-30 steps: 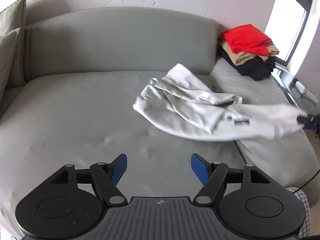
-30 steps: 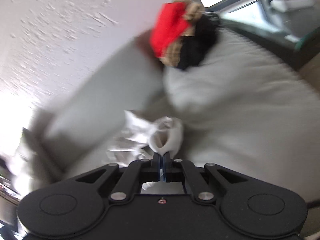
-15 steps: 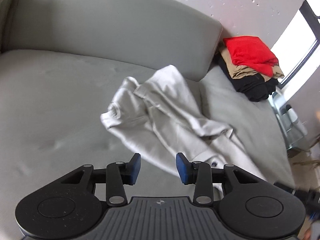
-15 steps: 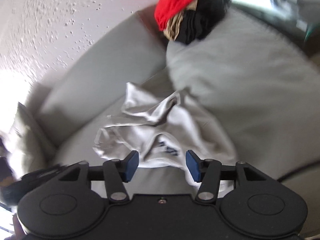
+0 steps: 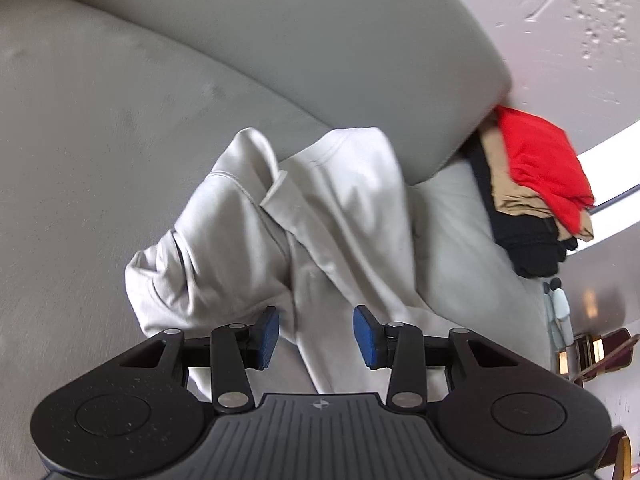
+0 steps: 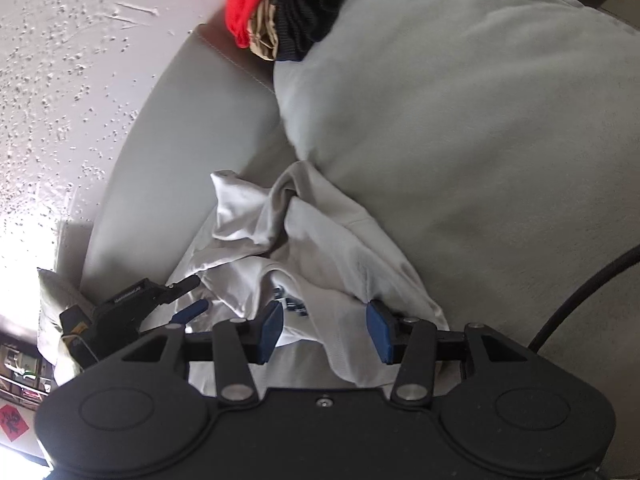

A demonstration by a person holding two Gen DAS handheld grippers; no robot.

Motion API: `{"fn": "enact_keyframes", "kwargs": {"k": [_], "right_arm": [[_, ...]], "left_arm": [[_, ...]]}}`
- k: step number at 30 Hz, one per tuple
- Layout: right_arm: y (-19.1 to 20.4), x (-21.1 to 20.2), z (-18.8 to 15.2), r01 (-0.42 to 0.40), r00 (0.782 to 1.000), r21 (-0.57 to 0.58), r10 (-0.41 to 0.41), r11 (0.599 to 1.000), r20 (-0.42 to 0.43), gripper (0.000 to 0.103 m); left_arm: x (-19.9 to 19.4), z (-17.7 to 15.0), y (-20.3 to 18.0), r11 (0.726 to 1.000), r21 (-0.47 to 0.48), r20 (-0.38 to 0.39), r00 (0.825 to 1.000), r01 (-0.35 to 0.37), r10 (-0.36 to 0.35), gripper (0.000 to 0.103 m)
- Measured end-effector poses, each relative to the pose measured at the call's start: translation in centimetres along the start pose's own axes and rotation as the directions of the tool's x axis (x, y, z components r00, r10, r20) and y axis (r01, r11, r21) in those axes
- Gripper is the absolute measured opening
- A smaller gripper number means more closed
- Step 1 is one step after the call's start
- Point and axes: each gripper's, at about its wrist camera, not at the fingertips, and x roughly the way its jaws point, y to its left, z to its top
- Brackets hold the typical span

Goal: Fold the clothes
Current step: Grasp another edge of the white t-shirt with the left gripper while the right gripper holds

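Left wrist view: left claw [image 5: 316, 335] was open wide, holding nothing, pads hanging just above the near edge of the shirt [image 5: 288, 232]. The shirt lay crumpled on the sofa [image 5: 100, 128], bunched in loose ridges, its far end riding up against the backrest [image 5: 320, 40]. A stack [image 5: 536, 184] of red, tan and black clothes sat at the sofa's far right corner, well apart from the shirt. Right wrist view: right claw [image 6: 325, 330] was also open wide, empty, right over the shirt's [image 6: 304, 264] near part, by the dark blue print [image 6: 290, 300]. The left claw [image 6: 192, 309] showed at the left, at the shirt's other side. The stack [image 6: 280, 4] was visible at the top of the view, and a black cable [image 6: 580, 296] ran over the cushion at the right. Progress, as judged: the stack looked folded and set aside; the shirt was not folded at all, no flat panel or straight edge anywhere. Left to do: grip two points, spread it flat, then fold. Both claws looked placed for a pickup, but neither had cloth between its pads.
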Motion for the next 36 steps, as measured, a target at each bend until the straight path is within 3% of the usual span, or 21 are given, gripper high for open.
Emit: {"fn": "enact_keyframes", "kwargs": {"k": [6,10,12,16,21,24,27,28,30,36], "right_arm": [[-0.6,0.5,0.0,-0.003,1.0,0.007,0.003,1.0,-0.004,0.046],[-0.9,0.4,0.0,-0.011,1.0,0.014,0.011,1.0,-0.005,0.046],[-0.9,0.5,0.0,-0.014,1.0,0.012,0.014,1.0,-0.003,0.046],[-1.0,0.6,0.0,-0.017,1.0,0.018,0.017,1.0,0.009,0.046],[-1.0,0.7,0.1,-0.016,1.0,0.016,0.016,1.0,0.012,0.046],[-1.1,0.8,0.2,-0.018,1.0,0.018,0.018,1.0,0.011,0.046],[-1.1,0.8,0.2,-0.019,1.0,0.017,0.019,1.0,0.011,0.046],[-1.1,0.8,0.2,-0.019,1.0,0.017,0.019,1.0,0.011,0.046],[-1.2,0.9,0.1,-0.02,1.0,0.017,0.02,1.0,0.011,0.046],[-0.7,0.6,0.0,-0.01,1.0,0.009,0.01,1.0,0.013,0.046]], "left_arm": [[1.2,0.4,0.0,0.997,-0.026,-0.023,0.997,0.072,-0.073,0.035],[2.1,0.3,0.5,1.0,-0.017,-0.059,0.998,-0.006,0.005,0.03],[1.7,0.2,1.0,1.0,-0.024,-0.051,0.999,0.006,-0.007,0.029],[2.0,0.3,0.7,1.0,0.01,-0.055,0.998,-0.011,0.011,0.008],[2.9,0.7,0.1,1.0,-0.003,-0.064,0.997,0.03,-0.03,0.008],[3.6,0.9,0.2,1.0,-0.01,-0.096,0.995,0.025,-0.026,0.02],[4.3,1.0,0.6,0.999,-0.027,-0.118,0.993,0.028,-0.031,0.021],[4.3,1.0,0.8,0.999,-0.037,-0.113,0.993,0.033,-0.037,0.019],[4.3,1.0,0.9,0.999,-0.043,-0.099,0.994,0.031,-0.035,0.001],[0.5,0.6,-1.4,0.998,0.039,0.007,0.999,-0.045,0.045,0.001]]}}
